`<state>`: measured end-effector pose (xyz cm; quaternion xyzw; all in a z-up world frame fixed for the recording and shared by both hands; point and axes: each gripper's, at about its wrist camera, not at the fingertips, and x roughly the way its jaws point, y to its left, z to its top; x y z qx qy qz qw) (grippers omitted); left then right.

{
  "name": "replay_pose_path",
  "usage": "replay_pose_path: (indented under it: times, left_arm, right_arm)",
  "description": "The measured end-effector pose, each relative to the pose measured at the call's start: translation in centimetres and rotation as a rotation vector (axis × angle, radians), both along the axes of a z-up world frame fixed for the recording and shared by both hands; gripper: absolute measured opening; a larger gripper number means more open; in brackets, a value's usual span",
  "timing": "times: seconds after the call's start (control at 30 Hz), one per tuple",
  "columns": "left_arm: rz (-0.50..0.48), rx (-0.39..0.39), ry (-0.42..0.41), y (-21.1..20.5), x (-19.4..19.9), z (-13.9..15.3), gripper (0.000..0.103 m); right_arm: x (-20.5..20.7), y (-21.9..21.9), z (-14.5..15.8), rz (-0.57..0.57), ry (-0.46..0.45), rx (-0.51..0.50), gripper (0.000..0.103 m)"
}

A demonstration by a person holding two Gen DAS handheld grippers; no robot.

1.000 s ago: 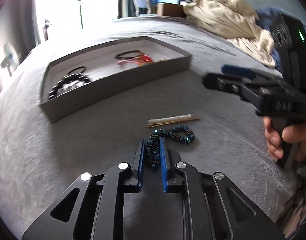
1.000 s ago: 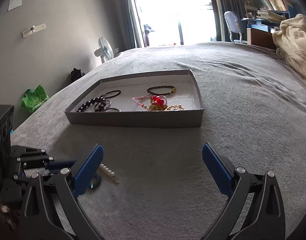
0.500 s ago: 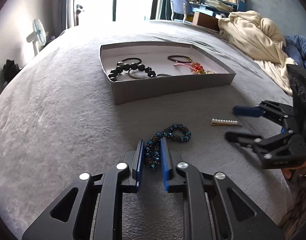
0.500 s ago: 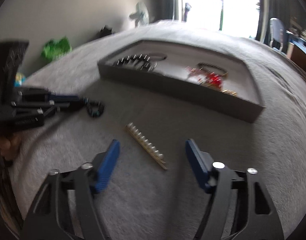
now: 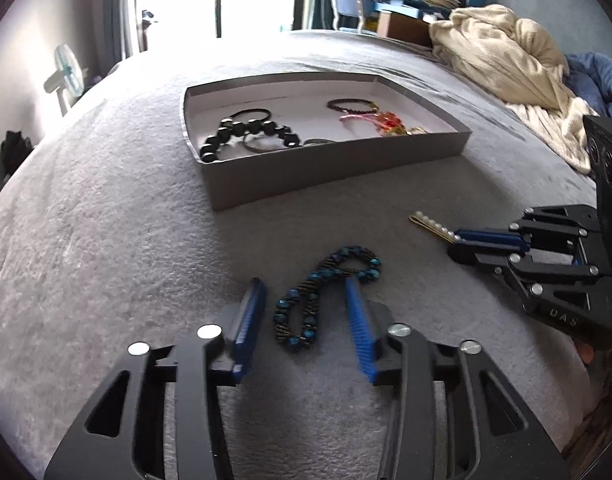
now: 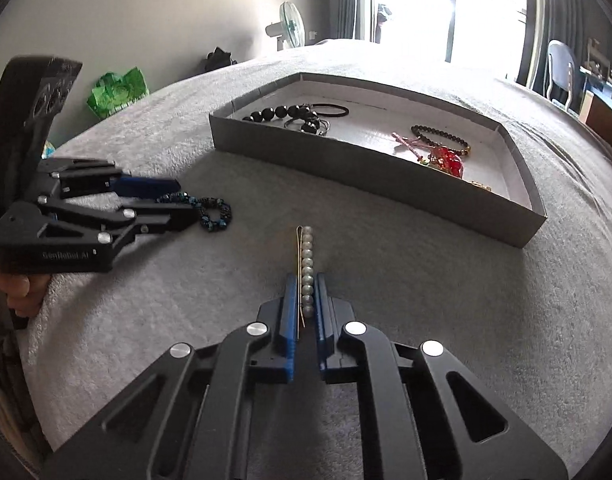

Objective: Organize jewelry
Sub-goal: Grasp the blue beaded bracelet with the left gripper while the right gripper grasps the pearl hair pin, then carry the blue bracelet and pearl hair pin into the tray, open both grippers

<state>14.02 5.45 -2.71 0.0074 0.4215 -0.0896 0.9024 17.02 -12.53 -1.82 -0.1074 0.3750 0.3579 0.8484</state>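
A blue beaded bracelet (image 5: 324, 294) lies on the grey bed cover between the fingers of my left gripper (image 5: 304, 286), which is open around it. It also shows in the right wrist view (image 6: 212, 210). My right gripper (image 6: 306, 280) is shut on a pearl hair pin (image 6: 306, 258) that lies on the cover; the pin also shows in the left wrist view (image 5: 432, 226). A grey tray (image 5: 330, 162) beyond them holds a black bead bracelet (image 5: 242, 134), a dark bracelet (image 5: 352, 105) and a red charm (image 5: 388, 122).
A cream blanket (image 5: 502, 64) and blue bedding (image 5: 602, 80) lie at the far right of the bed. A fan (image 6: 292, 26) and a green bag (image 6: 118, 90) stand beyond the bed's left edge. A desk and chair (image 5: 346, 4) stand behind.
My left gripper has opened and let go of the blue bracelet. My right gripper has moved in over the pearl hair pin and shut on it.
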Motion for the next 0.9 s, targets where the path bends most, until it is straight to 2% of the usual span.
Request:
replay_pose_path:
  times: [0.07,0.13,0.17,0.37,0.53,0.9]
  left_arm:
    - [-0.018,-0.002,-0.002,-0.2,-0.2,0.1,0.015]
    - [-0.026,-0.016,-0.007,-0.3,-0.4,0.2,0.014]
    - [-0.025,-0.027,-0.017,-0.2,-0.5,0.4,0.007]
    - [-0.006,-0.101,-0.085,0.1,-1.0,2.7,0.007]
    - [-0.013,-0.113,-0.137,-0.1,-1.0,5.0,0.007]
    - [0.021,-0.139,-0.216,0.8,2.0,9.5,0.007]
  right_arm:
    - [0.1,-0.4,0.2,-0.011,0.005,0.025,0.008]
    - [0.2,-1.1,0.5,-0.029,0.006,0.058,0.008]
    - [0.2,-1.4,0.7,-0.038,0.006,0.073,0.008]
    - [0.8,-3.4,1.4,-0.103,0.021,0.172,0.008]
    - [1.2,-4.6,1.8,-0.143,0.027,0.225,0.008]
    - [3.0,-4.3,3.9,-0.157,-0.016,0.229,0.008]
